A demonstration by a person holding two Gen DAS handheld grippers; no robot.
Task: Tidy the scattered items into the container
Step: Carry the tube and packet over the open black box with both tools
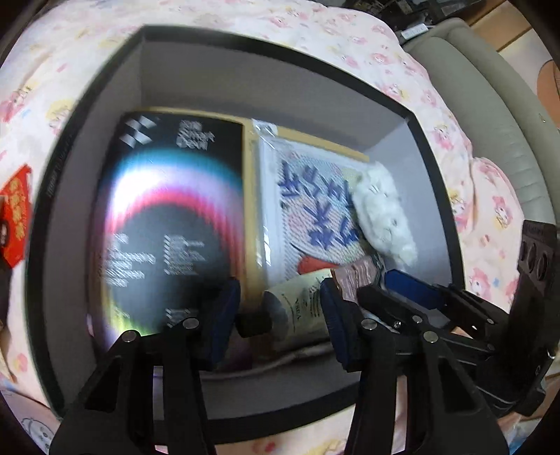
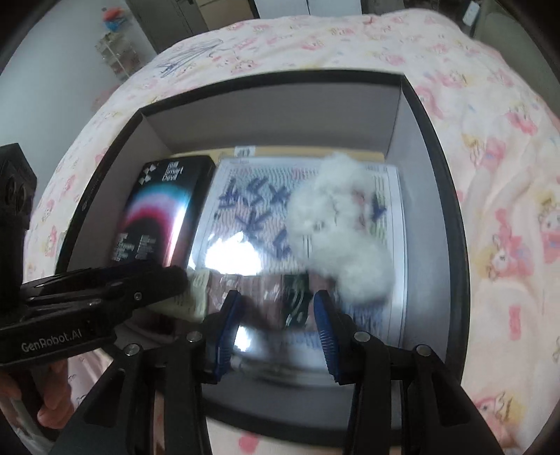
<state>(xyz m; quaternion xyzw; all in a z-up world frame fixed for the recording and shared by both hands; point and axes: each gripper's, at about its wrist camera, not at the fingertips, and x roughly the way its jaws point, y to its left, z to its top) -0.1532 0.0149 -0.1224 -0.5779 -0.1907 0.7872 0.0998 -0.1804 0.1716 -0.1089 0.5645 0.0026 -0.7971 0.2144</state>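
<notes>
Box [image 1: 434, 182], one, on bed [image 1: 315, 31]: one black carton [image 1: 168, 217], one printed packet [image 1: 308, 210], one white plush [image 1: 385, 213], one tube [image 1: 301, 308] between left gripper's [image 1: 280, 322] part-open jaws, grip uncertain. Right gripper [image 2: 276, 325]: jaws part-open around one dark packet [image 2: 294, 304], grip uncertain.

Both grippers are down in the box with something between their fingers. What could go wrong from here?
1. The left gripper and right gripper work side by side over the same corner of the box; their fingers could collide.
2. The cream tube lies between the left fingers, the brownish packet between the right; blur hides contact, so either could slip or land badly.
3. The white plush toy beside the right gripper could get knocked.
</notes>
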